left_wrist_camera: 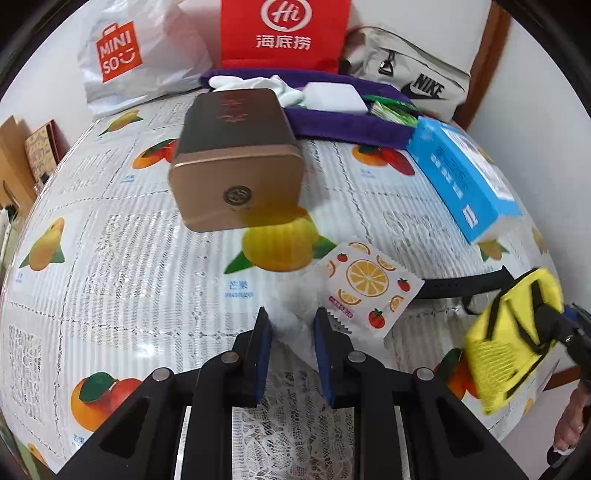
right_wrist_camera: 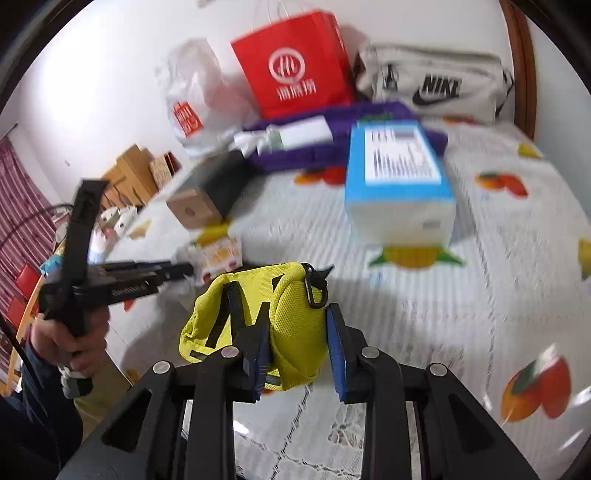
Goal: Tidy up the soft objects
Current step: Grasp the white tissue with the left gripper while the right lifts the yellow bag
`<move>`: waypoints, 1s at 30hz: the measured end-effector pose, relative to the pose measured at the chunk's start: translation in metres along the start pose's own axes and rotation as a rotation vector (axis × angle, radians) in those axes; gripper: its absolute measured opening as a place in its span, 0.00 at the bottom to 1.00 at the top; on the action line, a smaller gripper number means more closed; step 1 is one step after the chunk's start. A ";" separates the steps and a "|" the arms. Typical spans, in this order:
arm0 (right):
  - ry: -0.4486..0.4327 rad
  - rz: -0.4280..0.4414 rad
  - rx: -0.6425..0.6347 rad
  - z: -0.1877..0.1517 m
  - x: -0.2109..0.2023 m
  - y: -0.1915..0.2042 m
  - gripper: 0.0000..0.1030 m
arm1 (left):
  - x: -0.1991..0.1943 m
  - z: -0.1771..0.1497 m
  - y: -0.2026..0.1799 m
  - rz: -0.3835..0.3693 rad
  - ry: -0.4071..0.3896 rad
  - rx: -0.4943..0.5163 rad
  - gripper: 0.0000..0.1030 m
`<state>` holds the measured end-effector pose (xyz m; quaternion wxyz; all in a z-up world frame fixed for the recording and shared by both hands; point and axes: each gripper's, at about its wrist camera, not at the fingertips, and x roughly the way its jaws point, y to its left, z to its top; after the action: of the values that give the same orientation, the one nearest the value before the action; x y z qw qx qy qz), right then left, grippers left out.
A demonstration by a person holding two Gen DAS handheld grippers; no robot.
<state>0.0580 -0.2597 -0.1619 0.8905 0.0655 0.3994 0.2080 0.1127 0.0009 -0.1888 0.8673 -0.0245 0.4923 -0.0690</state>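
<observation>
I am working over a table that is wearing a white lace-patterned cloth printed with oranges, mangoes and tomatoes; under one mango the small print is reading "芒果 mango". A white wall is running behind it, with a brown wooden frame at the right and striped red curtain at the far left in the right wrist view.

Along the back, a white plastic bag is showing "MINISO" in an orange square, a red paper bag is carrying a "Hi" logo above "海底捞", and a beige pouch is reading "NIKE". A purple towel is lying in front of them, beside a blue box whose small print I cannot read. A bronze tin is lying on its side mid-table, its script too small to make out.

My left gripper is pinching a white wad of soft material on the cloth, its pads pressing on it. A fruit-printed packet is lying just right of it.

My right gripper is clamping a yellow pouch with black straps, lifted clear of the table at my right.
</observation>
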 end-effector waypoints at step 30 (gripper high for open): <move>-0.069 -0.214 0.167 0.009 -0.051 -0.070 0.27 | -0.061 0.021 0.032 0.001 -0.114 -0.104 0.21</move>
<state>0.0567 -0.3439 -0.1406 0.9123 0.1038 0.3890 0.0753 0.1027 0.0411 -0.1299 0.8915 -0.0732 0.4452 -0.0412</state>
